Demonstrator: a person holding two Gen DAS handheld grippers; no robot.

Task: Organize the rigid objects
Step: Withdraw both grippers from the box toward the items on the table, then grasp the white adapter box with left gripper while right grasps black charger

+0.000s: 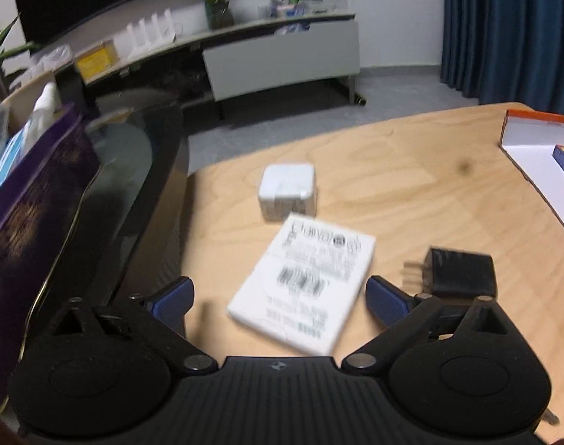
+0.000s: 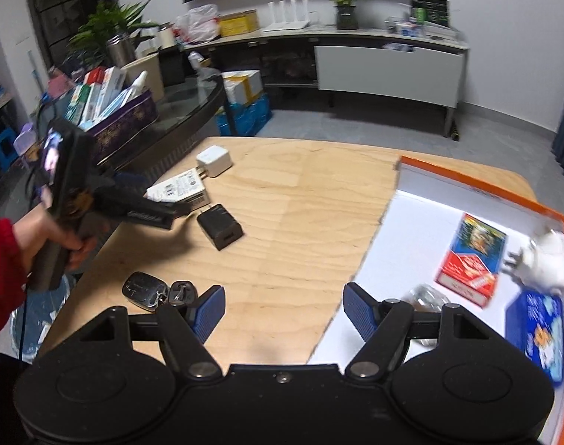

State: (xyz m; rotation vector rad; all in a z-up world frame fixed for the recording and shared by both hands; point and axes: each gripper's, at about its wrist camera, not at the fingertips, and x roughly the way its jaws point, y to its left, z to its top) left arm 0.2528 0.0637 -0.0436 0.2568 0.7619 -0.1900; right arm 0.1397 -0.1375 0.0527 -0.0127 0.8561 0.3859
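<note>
In the left wrist view my left gripper [image 1: 278, 296] stands wide open just above a flat white box with a barcode label [image 1: 304, 285], whose near part lies between the blue pads without touching them. Beyond it sits a white cube charger [image 1: 287, 194]; a black plug adapter [image 1: 460, 272] lies to the right. In the right wrist view my right gripper [image 2: 282, 313] is open and empty over the wooden table [image 2: 300, 222], beside the white orange-rimmed tray [image 2: 393, 230]. The tray holds a red and blue card box [image 2: 473, 259], a white plug [image 2: 541, 259] and a blue packet [image 2: 538, 337].
A key fob with keys [image 2: 152, 291] lies near the right gripper's left finger. A hand in a red sleeve [image 2: 0, 256] holds the left gripper [image 2: 96, 200] at the table's left edge. A glass table with a purple box of goods [image 2: 122, 118] stands beyond.
</note>
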